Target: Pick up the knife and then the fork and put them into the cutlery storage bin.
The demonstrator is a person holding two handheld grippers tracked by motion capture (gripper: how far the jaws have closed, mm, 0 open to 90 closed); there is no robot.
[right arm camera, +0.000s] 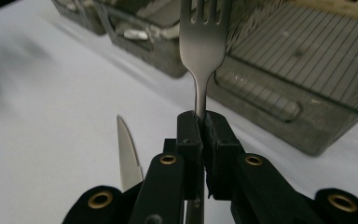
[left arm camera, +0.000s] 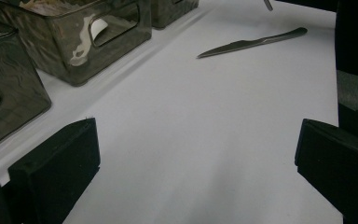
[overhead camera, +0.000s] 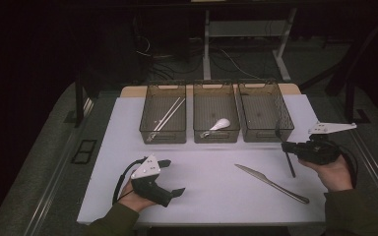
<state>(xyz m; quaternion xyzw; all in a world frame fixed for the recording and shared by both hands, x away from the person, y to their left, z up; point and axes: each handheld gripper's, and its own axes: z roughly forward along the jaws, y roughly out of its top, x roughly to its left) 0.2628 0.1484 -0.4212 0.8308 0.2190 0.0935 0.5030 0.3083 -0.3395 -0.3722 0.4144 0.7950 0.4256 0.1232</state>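
My right gripper (overhead camera: 285,146) (right arm camera: 204,123) is shut on the neck of a metal fork (overhead camera: 291,168) (right arm camera: 203,42), held above the table just in front of the right-hand bin (overhead camera: 266,135) (right arm camera: 284,93), which has nothing in it. In the right gripper view the tines point up and away from me. A table knife (overhead camera: 270,183) (left arm camera: 251,42) (right arm camera: 128,154) lies flat on the white table top, to the left of that hand. My left gripper (overhead camera: 173,177) (left arm camera: 196,154) rests low at the front left, jaws wide apart with nothing between them.
Three see-through bins stand in a row at the back. The left bin (overhead camera: 163,135) holds chopsticks (overhead camera: 170,114), the middle bin (overhead camera: 216,137) a white spoon (overhead camera: 219,125). The white table top (overhead camera: 211,172) lies bare between my hands. Dark floor surrounds the table.
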